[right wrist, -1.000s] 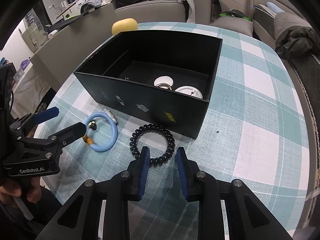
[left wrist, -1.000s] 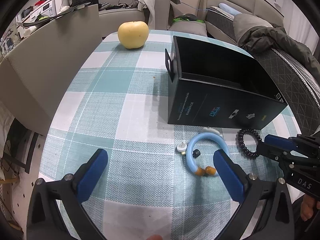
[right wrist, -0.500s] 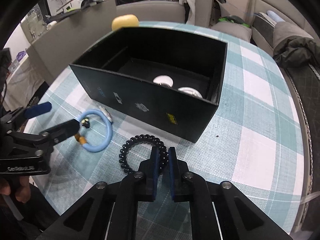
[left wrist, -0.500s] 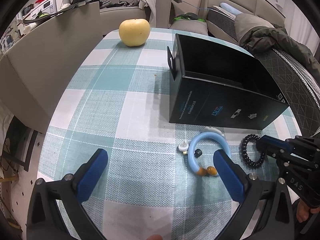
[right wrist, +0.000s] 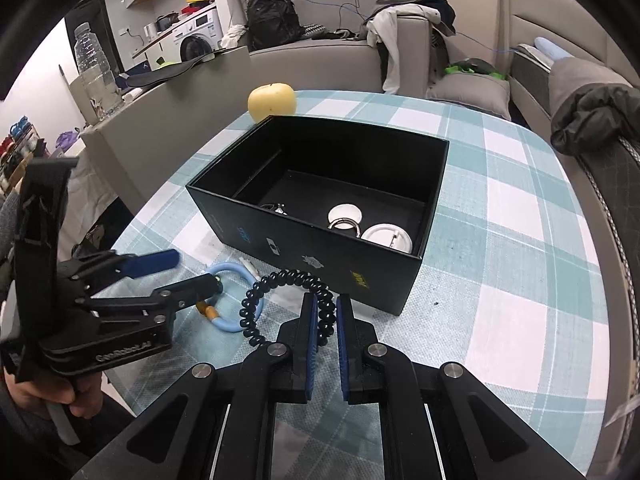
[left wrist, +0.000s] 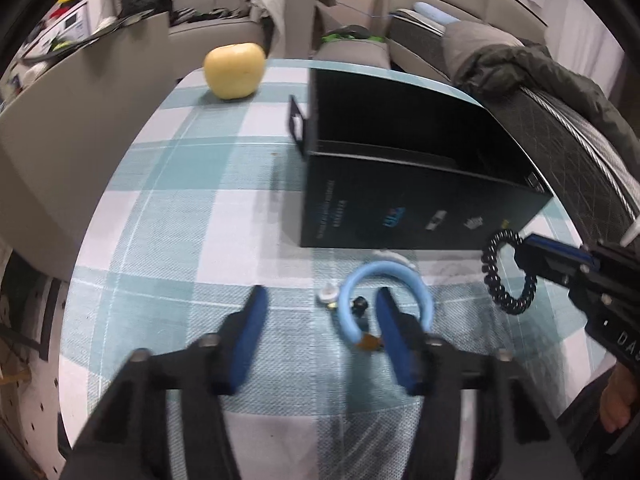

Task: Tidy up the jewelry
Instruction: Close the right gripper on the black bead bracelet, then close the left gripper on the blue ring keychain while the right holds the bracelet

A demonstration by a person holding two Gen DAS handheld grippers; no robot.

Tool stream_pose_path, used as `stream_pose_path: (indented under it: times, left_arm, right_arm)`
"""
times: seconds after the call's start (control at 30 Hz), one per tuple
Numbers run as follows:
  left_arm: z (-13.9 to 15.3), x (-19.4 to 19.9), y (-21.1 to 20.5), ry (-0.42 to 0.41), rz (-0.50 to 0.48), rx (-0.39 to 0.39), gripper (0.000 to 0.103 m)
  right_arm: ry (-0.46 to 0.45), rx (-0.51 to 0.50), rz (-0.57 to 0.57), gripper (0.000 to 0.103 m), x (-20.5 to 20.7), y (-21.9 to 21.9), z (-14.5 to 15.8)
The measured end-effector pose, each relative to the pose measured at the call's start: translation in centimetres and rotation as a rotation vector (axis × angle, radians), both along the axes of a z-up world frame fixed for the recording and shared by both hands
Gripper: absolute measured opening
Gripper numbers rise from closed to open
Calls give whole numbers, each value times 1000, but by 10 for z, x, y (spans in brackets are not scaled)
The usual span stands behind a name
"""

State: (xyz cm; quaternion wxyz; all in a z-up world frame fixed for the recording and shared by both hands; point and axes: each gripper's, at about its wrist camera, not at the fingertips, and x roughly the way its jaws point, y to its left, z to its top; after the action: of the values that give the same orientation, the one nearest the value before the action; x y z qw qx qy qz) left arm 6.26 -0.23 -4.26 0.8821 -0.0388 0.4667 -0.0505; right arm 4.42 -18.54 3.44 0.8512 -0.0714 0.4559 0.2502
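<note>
My right gripper (right wrist: pixel 326 308) is shut on a black bead bracelet (right wrist: pixel 280 300) and holds it lifted off the cloth, just in front of the open black box (right wrist: pixel 432 200); it also shows in the left wrist view (left wrist: pixel 508 276). The box holds two white round pieces (right wrist: pixel 386 236) and a small metal item (right wrist: pixel 278 209). A light blue bracelet (left wrist: pixel 384 276) with orange beads lies on the cloth before the box. My left gripper (left wrist: pixel 320 308) is open, its right finger over the blue bracelet; it shows in the right wrist view too (right wrist: pixel 192 272).
A yellow apple (left wrist: pixel 234 70) sits at the far edge of the teal checked tablecloth (left wrist: pixel 180 200). A small white piece (left wrist: pixel 328 294) lies beside the blue bracelet. Sofas with clothes surround the table; a water bottle (right wrist: pixel 94 66) stands at the left.
My right gripper closed on the black bracelet and lifted it toward the box. My left gripper narrowed its opening and moved onto the blue bracelet.
</note>
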Motion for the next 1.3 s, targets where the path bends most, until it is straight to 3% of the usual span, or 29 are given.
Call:
stream_pose_path:
  times: [0.07,0.13,0.2,0.27,0.7,1.3]
  left_arm:
    - [-1,0,-5,1,-22,15,34]
    - [-3,1,-7,6,-41,18,21]
    - [-2,0,-10,-1,-52,18,17]
    - [1,-1,-11,-21,-57,30,3]
    - [15,-9,-10,-70,-82,13,3]
    - [1,-18,1,47,-62,-33,4]
  right_arm:
    - [-1,6,-3,8,0,-1,1]
    - [1,10,-4,8,0,-3,2]
    - [3,10,-5,8,0,-4,2]
    - [5,10,-6,8,0,-5,1]
    - [-11,29,-16,8,0,-10,7]
    - [-9,24,5,8,-1,1,7]
